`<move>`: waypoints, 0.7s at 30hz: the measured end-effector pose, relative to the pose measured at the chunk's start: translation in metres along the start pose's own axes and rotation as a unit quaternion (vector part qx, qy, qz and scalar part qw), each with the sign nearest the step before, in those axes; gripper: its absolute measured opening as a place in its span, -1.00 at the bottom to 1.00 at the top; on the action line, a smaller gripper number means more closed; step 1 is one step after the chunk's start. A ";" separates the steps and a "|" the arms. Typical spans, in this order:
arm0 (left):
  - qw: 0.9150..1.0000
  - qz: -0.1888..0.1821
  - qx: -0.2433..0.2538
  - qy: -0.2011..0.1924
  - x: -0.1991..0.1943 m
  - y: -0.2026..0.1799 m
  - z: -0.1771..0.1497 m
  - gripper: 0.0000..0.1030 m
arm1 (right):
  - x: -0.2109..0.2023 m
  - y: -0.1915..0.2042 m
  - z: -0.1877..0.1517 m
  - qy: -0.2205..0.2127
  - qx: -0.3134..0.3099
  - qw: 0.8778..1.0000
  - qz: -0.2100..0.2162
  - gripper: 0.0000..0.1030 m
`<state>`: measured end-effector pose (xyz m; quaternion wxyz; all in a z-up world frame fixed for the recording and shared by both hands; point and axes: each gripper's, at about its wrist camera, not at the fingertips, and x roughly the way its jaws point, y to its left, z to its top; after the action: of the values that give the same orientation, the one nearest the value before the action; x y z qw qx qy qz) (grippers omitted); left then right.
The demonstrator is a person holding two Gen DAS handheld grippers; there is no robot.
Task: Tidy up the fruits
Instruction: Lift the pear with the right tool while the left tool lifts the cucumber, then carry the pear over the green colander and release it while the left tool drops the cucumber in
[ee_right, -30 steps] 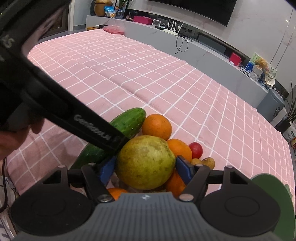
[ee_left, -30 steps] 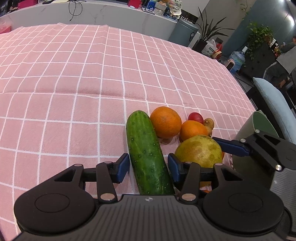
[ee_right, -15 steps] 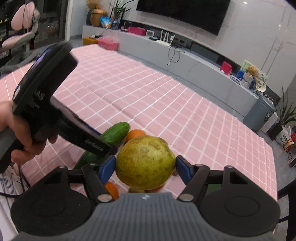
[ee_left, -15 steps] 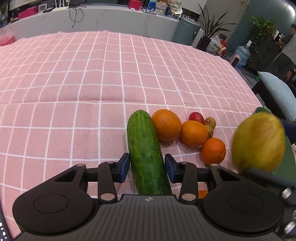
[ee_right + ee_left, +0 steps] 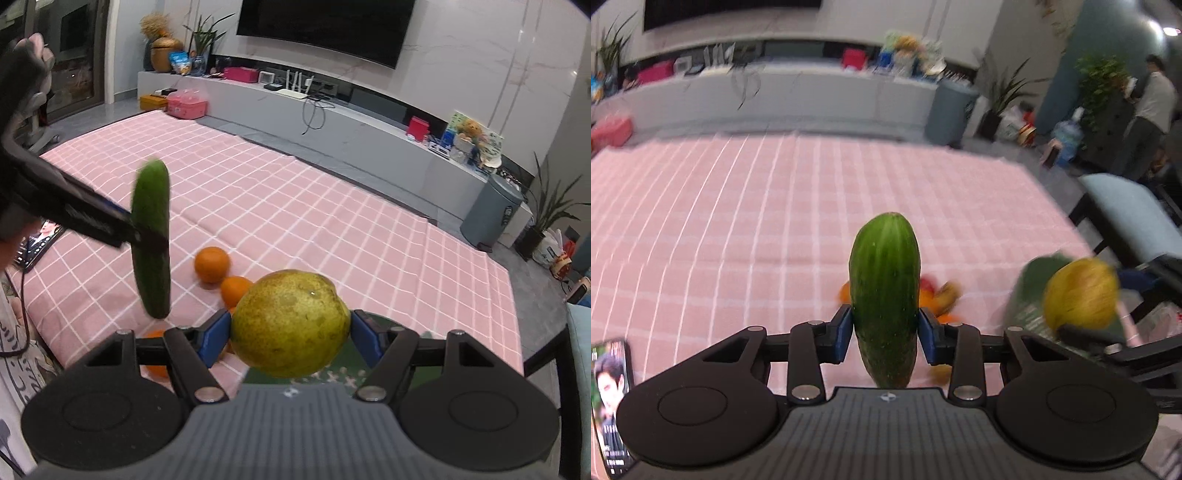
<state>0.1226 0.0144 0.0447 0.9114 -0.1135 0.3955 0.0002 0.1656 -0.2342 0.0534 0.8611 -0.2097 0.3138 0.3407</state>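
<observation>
My left gripper (image 5: 884,334) is shut on a green cucumber (image 5: 884,288) and holds it upright in the air above the pink checked tablecloth (image 5: 757,229). The cucumber also shows in the right wrist view (image 5: 151,240). My right gripper (image 5: 290,334) is shut on a large yellow-green pomelo (image 5: 290,328), lifted over a dark green plate (image 5: 351,363). The pomelo shows blurred in the left wrist view (image 5: 1080,293). Two oranges (image 5: 211,264) (image 5: 236,290) lie on the cloth, and a third orange (image 5: 157,352) sits behind my right gripper's left finger.
A phone (image 5: 611,402) with a lit screen lies at the table's near left edge. A light blue chair (image 5: 1137,218) stands off the table's right side. A grey counter (image 5: 332,122) and a bin (image 5: 493,212) stand beyond the far edge.
The left gripper closed on the cucumber and lifted it off the cloth, tipping it upright. The right gripper carried the pomelo up and to the right, over the green plate.
</observation>
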 end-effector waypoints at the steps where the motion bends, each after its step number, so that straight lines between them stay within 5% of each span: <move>1: 1.000 -0.009 0.004 -0.008 -0.005 -0.007 0.005 -0.18 | -0.003 -0.003 -0.001 0.000 0.001 1.000 -0.002 0.31; 10: 0.994 -0.105 0.011 -0.010 0.008 -0.076 0.035 -0.18 | -0.003 -0.037 -0.013 0.051 -0.022 0.998 -0.008 0.31; 21: 0.986 -0.113 0.003 0.123 0.080 -0.100 0.010 -0.18 | 0.033 -0.054 -0.042 0.147 -0.084 0.985 0.023 0.31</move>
<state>0.1941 -0.0883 0.0143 0.8506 -0.1538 0.4887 -0.1184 0.2069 -0.2800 0.0087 0.7772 -0.3214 0.4119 0.3508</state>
